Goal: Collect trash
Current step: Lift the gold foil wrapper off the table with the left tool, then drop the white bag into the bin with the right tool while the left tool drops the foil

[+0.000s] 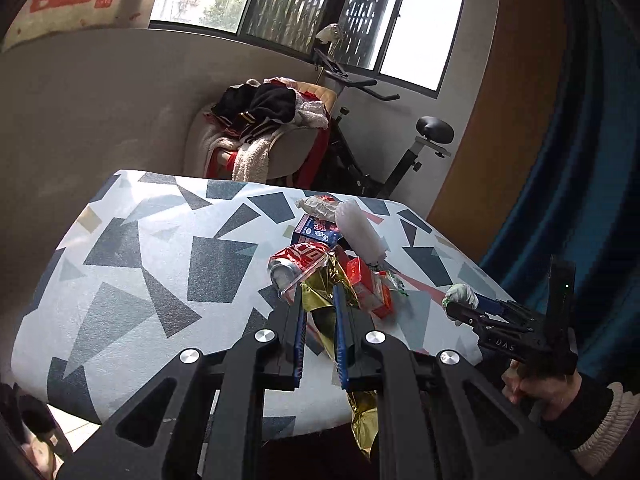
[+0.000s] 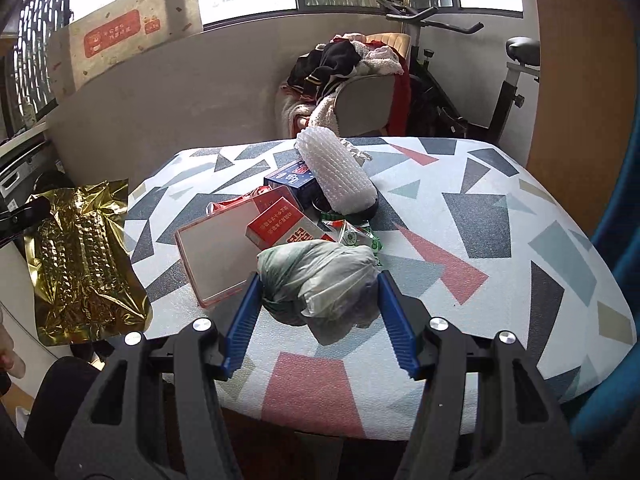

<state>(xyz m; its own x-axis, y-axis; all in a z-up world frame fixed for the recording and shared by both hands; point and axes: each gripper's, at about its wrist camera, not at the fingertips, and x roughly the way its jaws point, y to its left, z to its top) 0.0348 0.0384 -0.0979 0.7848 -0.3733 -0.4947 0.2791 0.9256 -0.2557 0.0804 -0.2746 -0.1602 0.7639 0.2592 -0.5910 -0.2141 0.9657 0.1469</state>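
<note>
My left gripper (image 1: pixel 318 292) is shut on a gold foil wrapper (image 1: pixel 320 320), which hangs in the air off the table's left side in the right wrist view (image 2: pixel 80 256). My right gripper (image 2: pixel 316 280) is shut on a crumpled white-green plastic bag (image 2: pixel 320 276), just above the table's front; it also shows in the left wrist view (image 1: pixel 462 298). Behind lies a trash pile: a crushed red can (image 1: pixel 298 262), a red-white carton (image 2: pixel 280 228), a blue box (image 2: pixel 292 180), a white foam net sleeve (image 2: pixel 340 172) and a pink-rimmed clear lid (image 2: pixel 212 252).
The trash lies on a table with a geometric patterned cloth (image 2: pixel 480 216). Behind it stand a chair piled with clothes (image 2: pixel 352 80) and an exercise bike (image 2: pixel 480 92) under the window. A blue curtain (image 1: pixel 580 160) hangs at the right. A cardboard box (image 2: pixel 132 36) leans at the back left.
</note>
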